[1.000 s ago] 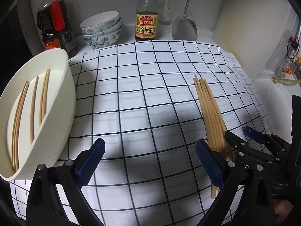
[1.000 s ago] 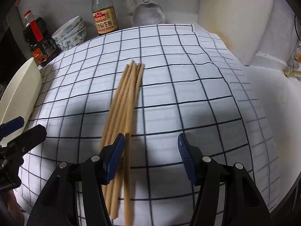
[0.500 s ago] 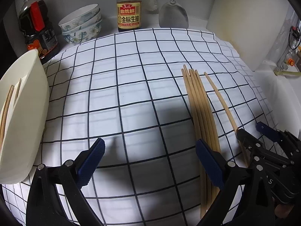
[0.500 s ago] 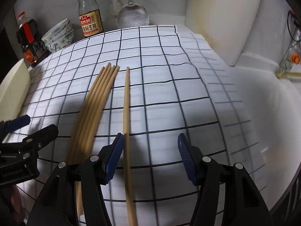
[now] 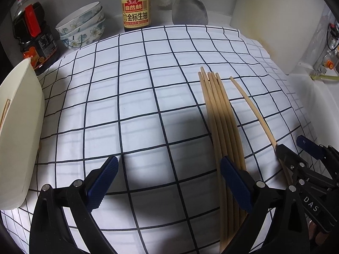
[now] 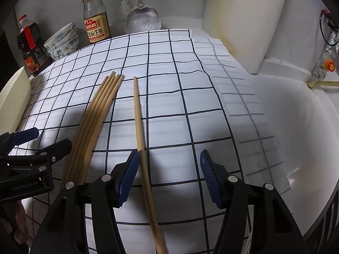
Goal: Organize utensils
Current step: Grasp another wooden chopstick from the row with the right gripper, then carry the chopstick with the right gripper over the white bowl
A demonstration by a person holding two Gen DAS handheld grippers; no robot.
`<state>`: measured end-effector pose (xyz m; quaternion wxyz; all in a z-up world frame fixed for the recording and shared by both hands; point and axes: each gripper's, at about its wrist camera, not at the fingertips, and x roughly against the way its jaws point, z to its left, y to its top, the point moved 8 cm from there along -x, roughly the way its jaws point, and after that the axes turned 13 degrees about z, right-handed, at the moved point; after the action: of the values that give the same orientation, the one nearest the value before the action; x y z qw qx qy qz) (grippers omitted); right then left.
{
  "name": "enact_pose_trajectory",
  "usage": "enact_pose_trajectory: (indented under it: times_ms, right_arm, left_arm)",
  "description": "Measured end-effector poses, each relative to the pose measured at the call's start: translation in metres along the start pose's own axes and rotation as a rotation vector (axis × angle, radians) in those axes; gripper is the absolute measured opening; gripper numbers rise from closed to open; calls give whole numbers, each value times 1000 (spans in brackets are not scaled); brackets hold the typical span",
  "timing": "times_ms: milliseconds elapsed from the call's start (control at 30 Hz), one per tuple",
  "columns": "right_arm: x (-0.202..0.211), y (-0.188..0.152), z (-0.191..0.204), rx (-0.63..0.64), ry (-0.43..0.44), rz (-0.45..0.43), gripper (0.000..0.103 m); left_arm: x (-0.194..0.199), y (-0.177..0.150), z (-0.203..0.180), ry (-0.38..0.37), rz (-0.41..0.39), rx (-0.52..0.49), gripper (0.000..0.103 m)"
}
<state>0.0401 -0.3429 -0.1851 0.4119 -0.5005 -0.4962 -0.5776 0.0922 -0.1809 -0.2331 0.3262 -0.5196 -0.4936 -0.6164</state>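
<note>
Left wrist view shows the left tool (image 5: 167, 177) with its blue ribbed pads spread wide and nothing between them, above a white cloth with a dark grid pattern (image 5: 135, 97) that covers the desk. A bundle of five light wooden chopsticks (image 5: 220, 114) lies on the cloth, and its near part passes just beside and behind the right-hand pad. One single wooden chopstick (image 5: 252, 110) lies apart from the bundle, further right, and its near end goes under the right tool (image 5: 296, 148), which carries the letters "DAS".

At the back stands a glass soy sauce bottle with a yellow and red label (image 5: 135, 10); the label reads "自然鲜" and "金标生抽". Beside it are stacked white bowls with a flower pattern (image 5: 82, 27), a dark bottle with a red cap (image 5: 31, 36) and a metal spatula (image 5: 188, 8). A cream plastic tray (image 5: 19, 131) stands at the left edge.

In the right wrist view, the right tool is also spread, and the single chopstick runs between its pads, close to the left-hand pad; whether it touches that pad I cannot tell. The left tool's body there shows faint writing, perhaps "GenRobot.AI".
</note>
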Motion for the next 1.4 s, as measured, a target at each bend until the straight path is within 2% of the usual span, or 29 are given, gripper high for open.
enact_pose_trajectory:
  times_ms: [300,500,600,767,800,833,867,900,967,1000,1067,1133,1333,1400]
  right_arm:
    - [-2,-2,5,30,-16,9,56]
    - [-3,0,8,51,-11,12,56]
    - [-4,2,9,54,-10,12,56]
    - [-7,6,12,60,1,1,56]
    - [-7,7,15,68,2,-1,56]
    - [-7,8,17,81,9,-2,53]
    - [-7,8,20,96,16,-5,45]
    - [-6,8,25,120,16,-7,41]
    - [-6,8,32,155,18,-6,23]
    - [-6,8,35,168,15,-4,20]
    - [-6,8,36,170,18,1,10]
    - [-5,8,35,161,25,11,6]
    - [4,6,30,49,125,49,6]
    - [14,6,33,27,149,45,6]
  left_arm:
    - [-4,1,1,-17,-7,16,96]
    - [-5,0,0,1,-5,-4,96]
    - [-6,1,-2,61,-8,-28,97]
    - [-8,7,-2,42,0,-14,94]
    - [-7,7,-4,39,-6,-21,91]
    - [-5,7,-7,34,-15,-38,83]
    - [-4,8,-12,29,-22,-57,70]
    - [-2,8,-18,21,-30,-83,63]
    - [1,7,-26,9,-37,-117,38]
    - [1,5,-31,5,-39,-125,32]
    - [2,3,-36,-2,-38,-137,10]
    - [3,2,-38,-6,-28,-138,7]
    - [6,-4,-26,-64,37,-91,7]
    - [13,-5,-17,-76,36,-73,7]
